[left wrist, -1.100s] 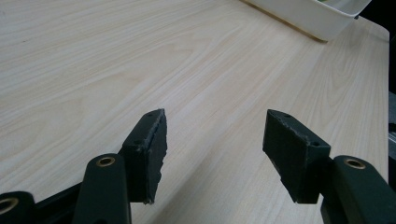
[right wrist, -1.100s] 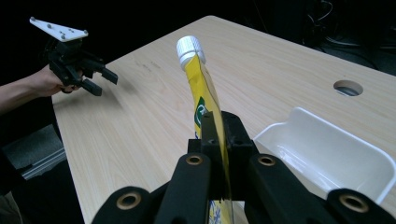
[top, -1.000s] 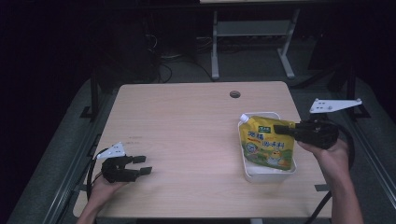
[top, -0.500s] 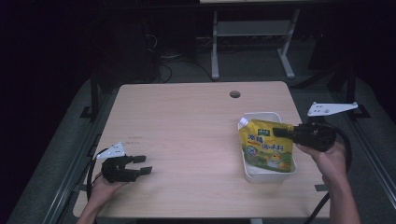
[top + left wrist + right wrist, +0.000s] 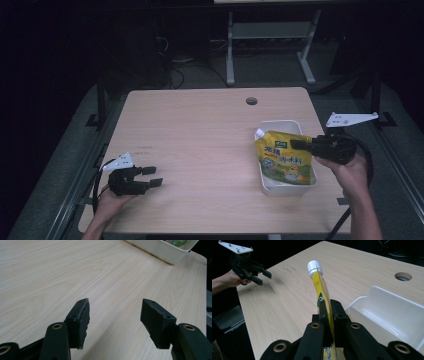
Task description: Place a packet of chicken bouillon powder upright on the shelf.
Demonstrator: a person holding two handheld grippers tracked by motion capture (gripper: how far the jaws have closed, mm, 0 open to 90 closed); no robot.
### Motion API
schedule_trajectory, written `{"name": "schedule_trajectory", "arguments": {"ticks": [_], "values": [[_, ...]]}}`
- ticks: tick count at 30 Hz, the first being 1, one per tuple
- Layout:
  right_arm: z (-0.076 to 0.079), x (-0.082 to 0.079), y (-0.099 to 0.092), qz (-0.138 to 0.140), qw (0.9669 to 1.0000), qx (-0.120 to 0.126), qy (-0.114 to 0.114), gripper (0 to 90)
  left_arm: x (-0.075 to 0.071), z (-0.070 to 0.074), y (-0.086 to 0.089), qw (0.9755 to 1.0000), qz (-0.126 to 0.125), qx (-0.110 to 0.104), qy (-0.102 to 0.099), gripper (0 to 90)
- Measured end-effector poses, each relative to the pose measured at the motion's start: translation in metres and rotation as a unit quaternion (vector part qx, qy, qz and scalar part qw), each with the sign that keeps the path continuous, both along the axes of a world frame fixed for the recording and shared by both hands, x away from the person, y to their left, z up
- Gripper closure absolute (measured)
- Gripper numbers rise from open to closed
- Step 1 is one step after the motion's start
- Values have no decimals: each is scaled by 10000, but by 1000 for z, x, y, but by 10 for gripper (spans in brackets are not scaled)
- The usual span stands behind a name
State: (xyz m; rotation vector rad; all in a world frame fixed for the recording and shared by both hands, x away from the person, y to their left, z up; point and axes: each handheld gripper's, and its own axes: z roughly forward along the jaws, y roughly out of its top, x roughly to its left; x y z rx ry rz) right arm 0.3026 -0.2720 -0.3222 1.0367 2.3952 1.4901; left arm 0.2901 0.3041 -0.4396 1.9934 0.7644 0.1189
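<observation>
A yellow drink pouch [image 5: 285, 162] with a white screw cap [image 5: 314, 267] hangs over the white tray [image 5: 280, 125] on the right side of the table. My right gripper [image 5: 300, 145] is shut on the pouch's edge, its jaws pinching the thin side [image 5: 318, 282] from both sides, cap pointing away from me. My left gripper [image 5: 152, 176] rests low at the table's near left corner, open, with nothing between its pads [image 5: 155, 317]; bare wood shows through the gap. In the right gripper view the left gripper [image 5: 264, 278] sits far off at the upper left.
The tray's inside wall [image 5: 387, 300] is bare white beside the pouch; its corner [image 5: 162, 248] shows at the top of the left gripper view. A round cable hole [image 5: 251, 101] lies at the table's far edge. Light wood stretches between the two hands.
My right gripper and the pouch have sunk slightly toward the tray. The left gripper has stayed put.
</observation>
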Motion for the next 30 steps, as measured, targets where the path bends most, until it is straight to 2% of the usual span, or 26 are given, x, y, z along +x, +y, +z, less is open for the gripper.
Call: {"name": "schedule_trajectory", "arguments": {"ticks": [17, 25, 30], "values": [[-11, -7, -18, -125, 9998, 68, 121, 874, 1, -1, -2, 10000, -9, 49, 7, 391], [-27, -13, -35, -288, 9987, 338, 232, 863, 1, -2, -2, 10000, -15, 77, 20, 389], [-31, -16, -38, -343, 9982, 428, 229, 860, 0, -1, -1, 10000, 13, 67, 25, 386]]}}
